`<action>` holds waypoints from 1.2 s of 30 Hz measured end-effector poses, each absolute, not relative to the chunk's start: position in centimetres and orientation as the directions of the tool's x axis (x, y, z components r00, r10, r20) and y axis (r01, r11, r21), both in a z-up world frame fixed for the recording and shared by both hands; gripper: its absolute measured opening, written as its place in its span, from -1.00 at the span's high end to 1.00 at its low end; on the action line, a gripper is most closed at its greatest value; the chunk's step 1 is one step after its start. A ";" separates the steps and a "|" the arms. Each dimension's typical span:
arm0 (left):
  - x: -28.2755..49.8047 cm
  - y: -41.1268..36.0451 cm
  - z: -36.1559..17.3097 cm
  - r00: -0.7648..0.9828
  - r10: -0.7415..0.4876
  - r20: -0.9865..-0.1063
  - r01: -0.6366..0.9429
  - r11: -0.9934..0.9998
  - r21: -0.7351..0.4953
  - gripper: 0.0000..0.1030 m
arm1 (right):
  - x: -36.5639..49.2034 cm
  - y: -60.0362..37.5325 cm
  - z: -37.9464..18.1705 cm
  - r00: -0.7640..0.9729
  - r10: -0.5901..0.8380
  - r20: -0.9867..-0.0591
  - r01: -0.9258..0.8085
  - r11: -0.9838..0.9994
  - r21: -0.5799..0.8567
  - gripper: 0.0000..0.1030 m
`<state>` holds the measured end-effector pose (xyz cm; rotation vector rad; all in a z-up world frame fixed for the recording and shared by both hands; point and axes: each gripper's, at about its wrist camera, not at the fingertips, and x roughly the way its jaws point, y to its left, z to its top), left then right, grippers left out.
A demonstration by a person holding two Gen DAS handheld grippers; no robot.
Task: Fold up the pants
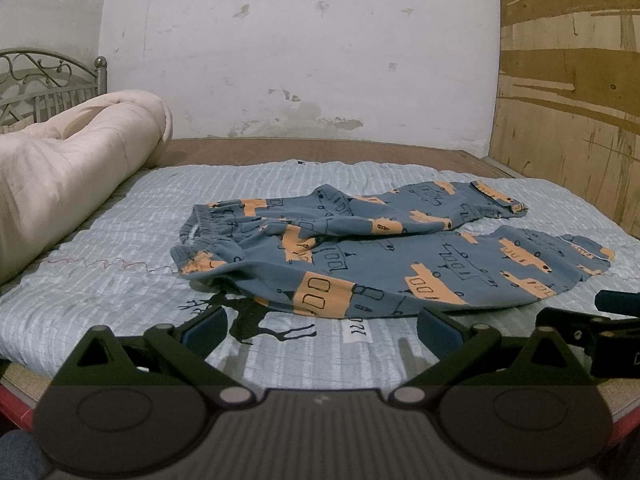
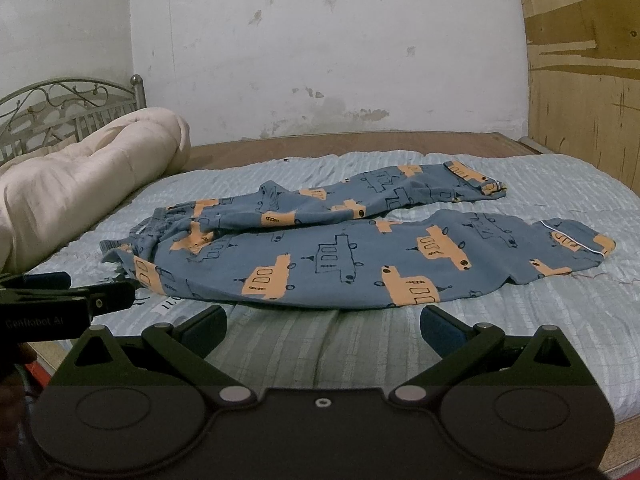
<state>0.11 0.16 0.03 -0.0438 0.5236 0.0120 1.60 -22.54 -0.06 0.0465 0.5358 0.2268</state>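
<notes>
From my left wrist camera, my left tool (image 1: 322, 326) hung released, its two blue-padded fingers (image 1: 206, 326) spread wide over the near edge of the bed (image 1: 100, 292) and touching nothing. The pants (image 1: 376, 248) lay just beyond the fingertips: soft blue knit printed with orange and outlined trains, the gathered elastic waist to the left and the two legs running off to the right, rumpled and parted at the cuffs. Under them was a pale, ribbed quilt (image 1: 132, 208) with a black deer print (image 1: 256, 320) near me and a small white label (image 1: 357, 330). A plump cream duvet (image 1: 68, 172) sat rolled at the left, before a scrolled metal headboard (image 1: 44, 80). Behind stood a white wall (image 1: 300, 48) with flaking patches, and scuffed plywood (image 1: 568, 100) at the right. The tip of my right tool (image 1: 592, 328) showed at the right edge.

From my right wrist camera, my right tool (image 2: 322, 326) was likewise released, fingers wide apart above the quilt (image 2: 520, 312), clear of the cloth. The pants (image 2: 360, 252) lay ahead, the nearer leg flat and long, with white piping at its cuff, the farther leg creased and angled away. My left tool (image 2: 80, 300) reached in from the left, near the waistband.
</notes>
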 end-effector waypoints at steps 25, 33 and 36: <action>8.0 3.5 2.7 0.838 0.093 -0.537 -0.092 0.995 0.028 -0.99 | 7.5 -21.8 0.5 0.817 0.270 -0.509 -0.277 0.959 0.064 -0.99; 13.4 6.5 4.2 0.831 0.195 -0.522 -0.156 0.981 0.118 -0.99 | 12.8 -23.0 1.5 0.780 0.353 -0.517 -0.399 0.917 0.025 -0.99; 16.1 7.2 4.4 0.831 0.197 -0.520 -0.134 0.979 0.156 -0.99 | 16.4 -23.5 1.8 0.721 0.439 -0.537 -0.499 0.866 0.038 -0.99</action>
